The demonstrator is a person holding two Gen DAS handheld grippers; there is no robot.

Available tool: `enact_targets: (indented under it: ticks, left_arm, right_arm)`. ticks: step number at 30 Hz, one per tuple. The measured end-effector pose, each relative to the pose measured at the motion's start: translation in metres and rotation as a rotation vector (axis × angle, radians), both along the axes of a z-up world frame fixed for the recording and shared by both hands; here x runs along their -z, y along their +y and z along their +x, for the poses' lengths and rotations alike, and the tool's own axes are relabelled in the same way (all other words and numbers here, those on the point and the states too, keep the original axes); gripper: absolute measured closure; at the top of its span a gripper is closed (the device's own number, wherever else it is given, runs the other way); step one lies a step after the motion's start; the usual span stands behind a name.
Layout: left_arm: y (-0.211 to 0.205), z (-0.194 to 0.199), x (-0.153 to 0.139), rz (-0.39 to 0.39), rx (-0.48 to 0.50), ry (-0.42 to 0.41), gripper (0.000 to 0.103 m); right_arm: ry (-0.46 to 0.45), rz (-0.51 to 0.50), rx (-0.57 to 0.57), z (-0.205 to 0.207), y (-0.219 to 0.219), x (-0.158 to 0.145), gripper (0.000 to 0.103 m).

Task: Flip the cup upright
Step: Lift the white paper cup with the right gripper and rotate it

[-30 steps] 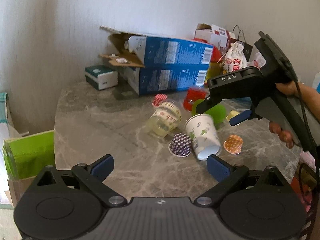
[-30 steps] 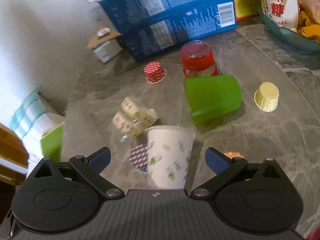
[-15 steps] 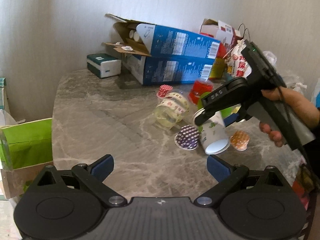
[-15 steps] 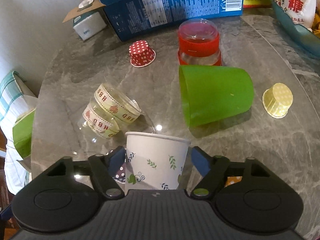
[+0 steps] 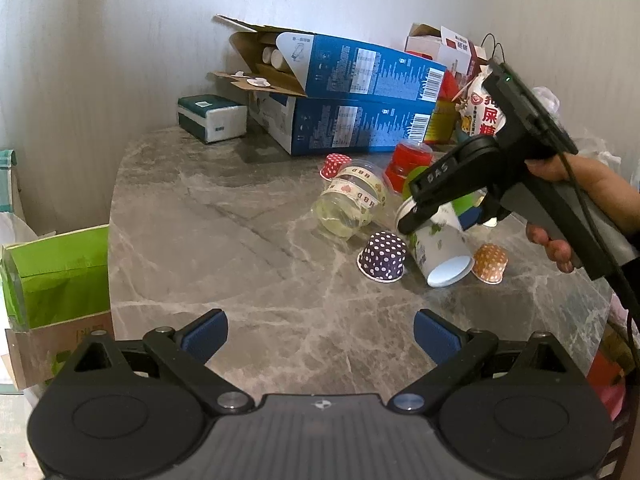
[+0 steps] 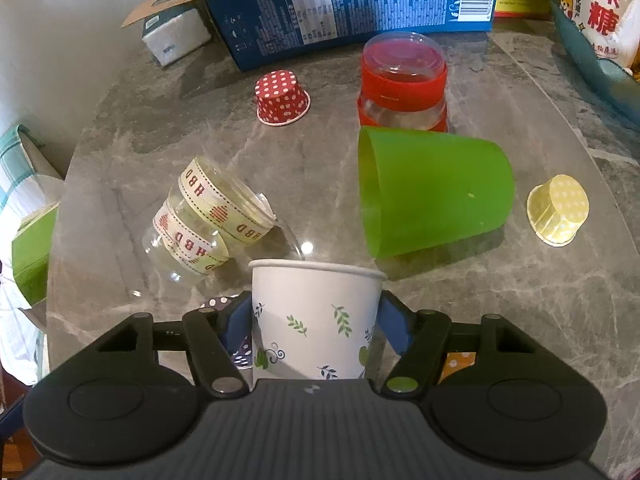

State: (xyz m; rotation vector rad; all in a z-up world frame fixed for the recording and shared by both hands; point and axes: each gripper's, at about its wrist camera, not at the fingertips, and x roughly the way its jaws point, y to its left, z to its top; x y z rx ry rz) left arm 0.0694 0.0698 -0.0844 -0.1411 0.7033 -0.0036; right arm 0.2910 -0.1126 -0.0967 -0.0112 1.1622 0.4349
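Note:
A white paper cup with green leaf prints (image 6: 316,320) sits between the blue pads of my right gripper (image 6: 316,322), which is shut on it. In the left wrist view the paper cup (image 5: 438,250) is tilted, its white base toward the camera and its rim under the right gripper (image 5: 436,216). My left gripper (image 5: 318,336) is open and empty above the near part of the grey marble table (image 5: 240,248).
A green cup (image 6: 436,192) lies on its side beside a red-banded jar (image 6: 402,80). A clear ribbon-wrapped cup (image 6: 208,220) lies left. Small dotted cupcake cases, red (image 6: 282,98), yellow (image 6: 558,210), purple (image 5: 384,256), orange (image 5: 490,262), stand around. Blue boxes (image 5: 352,100) line the back.
My right gripper came down onto the paper cup and closed its pads on it. The cup's rim end has lifted a little. The left gripper has pulled back slightly.

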Motion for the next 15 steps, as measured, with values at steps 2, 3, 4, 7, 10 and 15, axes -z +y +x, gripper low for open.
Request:
enact_targets:
  ticks: [2, 3, 4, 7, 10, 15]
  left_arm:
    - [0.0, -0.002, -0.001, 0.001, -0.006, -0.001, 0.002]
    - [0.0, -0.004, -0.001, -0.002, -0.009, -0.002, 0.002]
    - [0.0, -0.005, -0.002, -0.007, -0.013, -0.004, 0.002]
    - [0.0, -0.011, -0.004, -0.017, -0.015, -0.011, 0.002]
    - [-0.002, -0.02, -0.003, -0.023, -0.017, -0.015, 0.002]
    - [-0.001, -0.039, -0.001, -0.06, -0.03, -0.019, 0.002]
  right_arm:
    - [-0.037, 0.02, 0.007, -0.006, -0.005, -0.008, 0.037]
    - [-0.065, 0.028, 0.011, -0.011, -0.008, -0.014, 0.037]
    - [-0.094, 0.035, 0.012, -0.018, -0.011, -0.019, 0.037]
    - [-0.203, 0.079, 0.006, -0.046, -0.022, -0.037, 0.037]
    - [-0.332, 0.136, -0.015, -0.087, -0.036, -0.048, 0.037]
    - [-0.581, 0.266, -0.021, -0.161, -0.062, -0.049, 0.037]
